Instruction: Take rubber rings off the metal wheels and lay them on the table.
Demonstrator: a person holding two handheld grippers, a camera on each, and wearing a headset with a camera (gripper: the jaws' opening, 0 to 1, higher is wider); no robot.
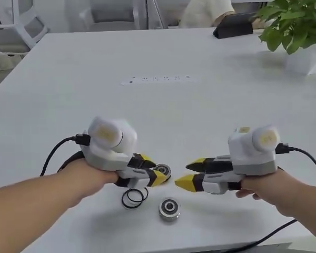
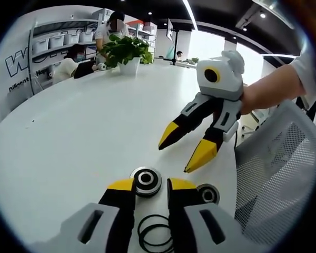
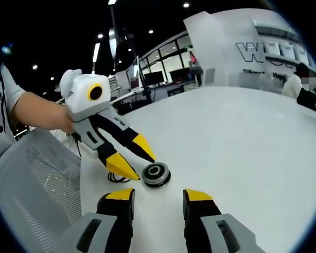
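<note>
Both grippers open, tips facing each other low over the desk (image 1: 200, 116).
Left gripper (image 1: 154, 169) jaws narrowly apart, one metal wheel (image 2: 146, 181) on the desk right at its tips, not clamped. Right gripper (image 1: 183, 175) jaws wider, empty. Second wheel (image 1: 169, 207) and loose black rubber rings (image 1: 133, 197) lie just beside, under the left gripper.

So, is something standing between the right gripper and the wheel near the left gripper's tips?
Nothing visible does. In the right gripper view, bare table lies between the open right gripper and the wheel. The left gripper stands to one side of the wheel, its tips close to it, off that line.
</note>
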